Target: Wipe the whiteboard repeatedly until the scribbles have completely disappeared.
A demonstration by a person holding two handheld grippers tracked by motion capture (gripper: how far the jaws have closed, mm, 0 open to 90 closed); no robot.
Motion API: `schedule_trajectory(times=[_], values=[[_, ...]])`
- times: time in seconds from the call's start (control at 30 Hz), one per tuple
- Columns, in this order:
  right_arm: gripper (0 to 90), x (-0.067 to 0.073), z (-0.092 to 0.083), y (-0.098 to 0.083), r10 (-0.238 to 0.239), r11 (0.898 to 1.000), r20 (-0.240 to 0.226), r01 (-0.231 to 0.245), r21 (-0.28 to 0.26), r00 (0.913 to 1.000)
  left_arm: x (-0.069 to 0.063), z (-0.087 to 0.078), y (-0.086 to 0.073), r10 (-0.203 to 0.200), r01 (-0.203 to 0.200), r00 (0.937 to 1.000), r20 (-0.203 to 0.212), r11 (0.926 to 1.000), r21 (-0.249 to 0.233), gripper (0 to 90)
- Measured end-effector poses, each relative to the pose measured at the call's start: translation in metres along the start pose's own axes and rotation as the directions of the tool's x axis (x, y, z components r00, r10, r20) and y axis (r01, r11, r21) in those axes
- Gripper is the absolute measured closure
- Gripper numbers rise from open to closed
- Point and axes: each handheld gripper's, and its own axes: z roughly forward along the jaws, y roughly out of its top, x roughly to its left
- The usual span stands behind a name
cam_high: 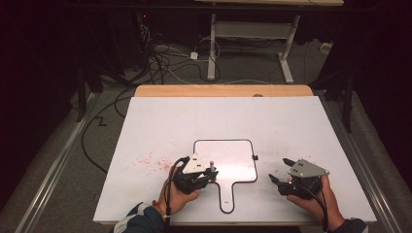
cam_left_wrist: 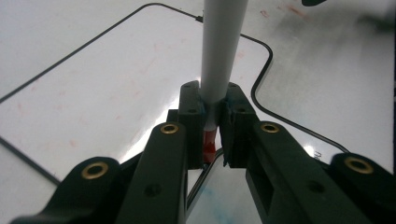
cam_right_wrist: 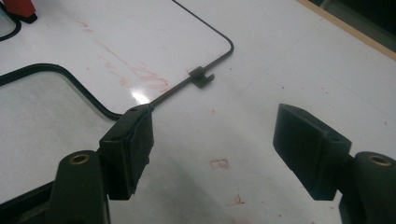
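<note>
A small white board [cam_high: 228, 160] with a black rim and a handle lies flat at the table's middle front. My left gripper [cam_high: 209, 174] sits at the board's left lower corner, shut on a white marker [cam_left_wrist: 219, 46]. The marker's red end [cam_left_wrist: 210, 140] sits between the jaws, and its barrel points away over the board [cam_left_wrist: 93, 93]. My right gripper [cam_high: 280, 170] is to the right of the board, open and empty, its jaws wide apart just above the table [cam_right_wrist: 219, 149]. Faint red smears [cam_right_wrist: 135, 72] mark the board near a small black clip [cam_right_wrist: 201, 76] on its rim.
Red specks [cam_high: 150, 162] dot the white tabletop [cam_high: 194, 116] left of the board. A wooden strip [cam_high: 223, 91] runs along the table's far edge. Cables [cam_high: 160, 63] and a desk frame [cam_high: 212, 48] stand on the floor beyond. A red object [cam_right_wrist: 18, 9] is at the right gripper view's top left corner.
</note>
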Motion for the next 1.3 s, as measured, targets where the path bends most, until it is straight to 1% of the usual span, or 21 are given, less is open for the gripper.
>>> schedule_trajectory(times=[0.03, 0.13, 0.17, 0.27, 0.33, 0.43, 0.5, 0.57, 0.6, 0.7, 0.73, 0.77, 0.83, 0.9, 1.07, 1.2, 1.23, 1.3], values=[[29.3, 0.0, 0.0, 0.0, -0.001, 1.0, -0.001, 0.001, -0.001, 1.0, 0.001, 0.002, 0.002, 0.025, -0.024, 0.9997, 0.002, 0.9996, -0.014, 79.0], [29.3, 0.0, -0.001, 0.0, -0.001, 1.0, -0.002, 0.001, -0.002, 1.0, 0.002, 0.0, 0.002, 0.022, -0.022, 0.9997, 0.006, 0.9998, -0.004, 79.1], [29.3, 0.0, -0.001, 0.0, -0.001, 1.0, 0.002, 0.001, -0.001, 1.0, 0.002, -0.003, 0.0, 0.002, -0.002, 1.0, -0.008, 0.9999, 0.015, 79.1], [29.3, -0.001, -0.002, -0.001, 0.0, 1.0, 0.005, 0.0, -0.003, 1.0, 0.009, -0.012, -0.006, -0.017, 0.018, 0.9992, -0.036, 0.9996, 0.02, 79.1], [29.3, -0.002, -0.002, -0.001, 0.001, 1.0, 0.007, -0.001, -0.005, 1.0, 0.014, -0.018, -0.01, -0.042, 0.043, 0.9977, -0.054, 0.9989, 0.02, 79.1], [29.3, -0.001, -0.002, 0.0, -0.001, 1.0, 0.007, 0.001, -0.004, 1.0, 0.018, -0.022, -0.015, -0.06, 0.061, 0.9971, -0.048, 0.9981, 0.007, 79.1], [29.3, 0.0, -0.001, 0.0, -0.002, 1.0, 0.003, 0.002, -0.001, 1.0, 0.017, -0.019, -0.013, -0.054, 0.054, 0.9976, -0.045, 0.9985, 0.003, 79.1], [29.3, 0.0, -0.001, 0.0, -0.007, 1.0, 0.002, 0.007, 0.001, 1.0, 0.015, -0.012, -0.009, -0.05, 0.05, 0.9984, -0.027, 0.9987, -0.008, 79.1], [29.3, 0.001, 0.0, 0.0, -0.007, 1.0, 0.005, 0.007, 0.004, 1.0, 0.012, -0.007, -0.006, -0.039, 0.039, 0.999, -0.024, 0.9992, -0.01, 79.1], [29.3, 0.001, -0.001, 0.0, -0.008, 1.0, 0.001, 0.008, -0.001, 1.0, 0.007, 0.007, 0.005, -0.003, 0.003, 1.0, -0.008, 1.0, -0.005, 79.1], [29.3, 0.001, -0.001, 0.0, -0.008, 1.0, 0.001, 0.008, -0.001, 1.0, 0.007, 0.014, 0.01, 0.025, -0.025, 0.9996, 0.01, 0.9995, -0.02, 79.1], [29.3, 0.0, -0.001, 0.0, -0.007, 1.0, 0.001, 0.007, -0.001, 1.0, 0.005, 0.017, 0.013, 0.016, -0.016, 0.9998, 0.009, 0.9998, -0.012, 79.1], [29.3, 0.0, -0.001, 0.0, -0.006, 1.0, 0.0, 0.006, 0.0, 1.0, 0.001, 0.026, 0.019, 0.022, -0.022, 0.9993, 0.029, 0.9997, -0.009, 79.1], [29.3, 0.0, -0.001, 0.0, -0.006, 1.0, -0.001, 0.006, -0.002, 1.0, -0.005, 0.032, 0.024, 0.036, -0.036, 0.999, 0.028, 0.9994, -0.001, 79.1], [29.2, -0.001, -0.002, -0.001, -0.001, 1.0, 0.002, 0.001, -0.003, 1.0, -0.015, 0.052, 0.039, 0.054, -0.054, 0.9972, 0.051, 0.9985, -0.007, 79.1], [29.2, -0.003, -0.003, -0.001, -0.002, 1.0, 0.007, 0.002, -0.006, 1.0, -0.021, 0.071, 0.051, 0.051, -0.05, 0.996, 0.073, 0.9986, -0.02, 79.1], [29.2, -0.003, -0.003, -0.001, -0.002, 1.0, 0.007, 0.002, -0.006, 1.0, -0.023, 0.075, 0.054, 0.056, -0.055, 0.9956, 0.075, 0.9982, -0.023, 79.1], [29.3, -0.004, -0.003, -0.002, 0.003, 1.0, 0.008, -0.003, -0.008, 1.0, -0.029, 0.082, 0.06, 0.079, -0.078, 0.9943, 0.072, 0.9968, -0.017, 79.1]])
